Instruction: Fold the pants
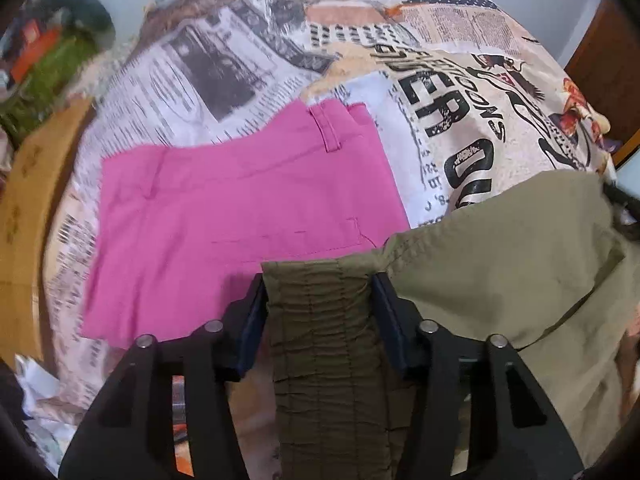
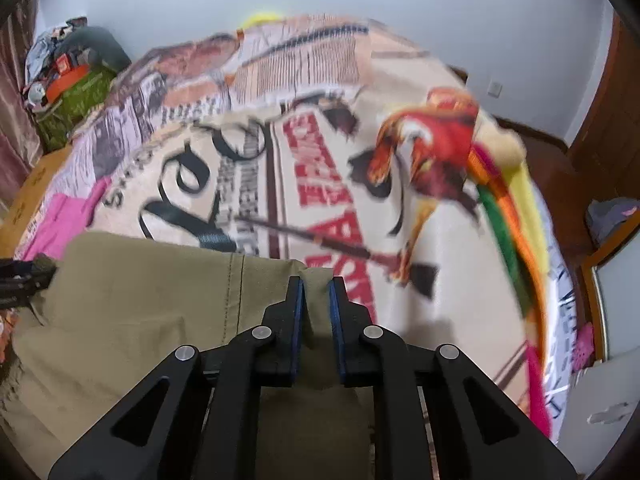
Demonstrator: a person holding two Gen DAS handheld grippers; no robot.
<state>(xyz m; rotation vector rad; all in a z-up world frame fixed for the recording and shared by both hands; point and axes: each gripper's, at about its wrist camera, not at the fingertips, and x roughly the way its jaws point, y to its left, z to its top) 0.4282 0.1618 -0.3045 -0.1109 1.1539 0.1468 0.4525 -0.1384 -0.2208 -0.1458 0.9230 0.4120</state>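
Elastic waistband (image 1: 324, 344) shows only leftward.

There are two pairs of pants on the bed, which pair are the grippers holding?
The olive-khaki pants: the left gripper clamps their gathered waistband and the right gripper pinches their fabric. The pink pants lie flat, untouched.

The pants (image 1: 500, 248) are plain olive khaki, their gathered waistband (image 1: 324, 340) a darker olive-brown. Beside them lies a solid pink garment (image 1: 224, 216). The bedspread (image 2: 320, 140) is cream with black newsprint, red lettering and a red-orange bird.
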